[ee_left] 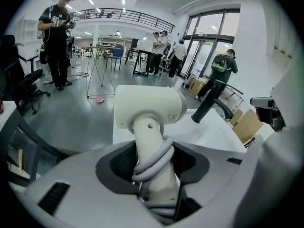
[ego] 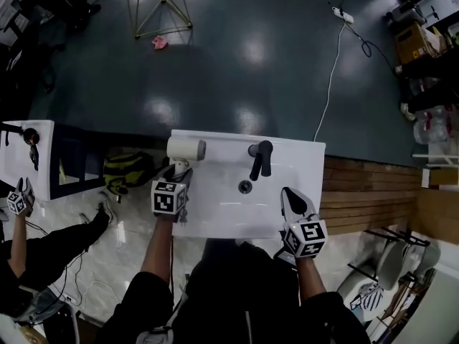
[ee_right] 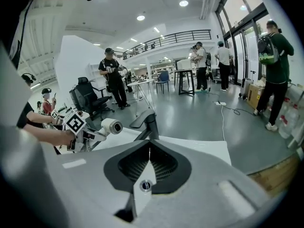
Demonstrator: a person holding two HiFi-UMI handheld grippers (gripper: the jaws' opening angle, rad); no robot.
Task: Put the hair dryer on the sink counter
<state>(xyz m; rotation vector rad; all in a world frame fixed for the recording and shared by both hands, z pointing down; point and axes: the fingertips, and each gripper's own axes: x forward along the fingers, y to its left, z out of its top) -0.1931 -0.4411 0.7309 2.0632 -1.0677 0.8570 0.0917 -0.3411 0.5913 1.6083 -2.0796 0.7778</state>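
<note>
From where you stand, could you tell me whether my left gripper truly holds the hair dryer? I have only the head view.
Observer: Yes. The left gripper view shows the left gripper clamped on the handle of the hair dryer.
Operator: Thank you. Does the cord hang loose?
Observer: No. The grey cord is coiled round the handle, right between the jaws.
Operator: And is my right gripper carrying anything?
Observer: No. In its own view the right gripper has its jaws together with nothing between them.
</note>
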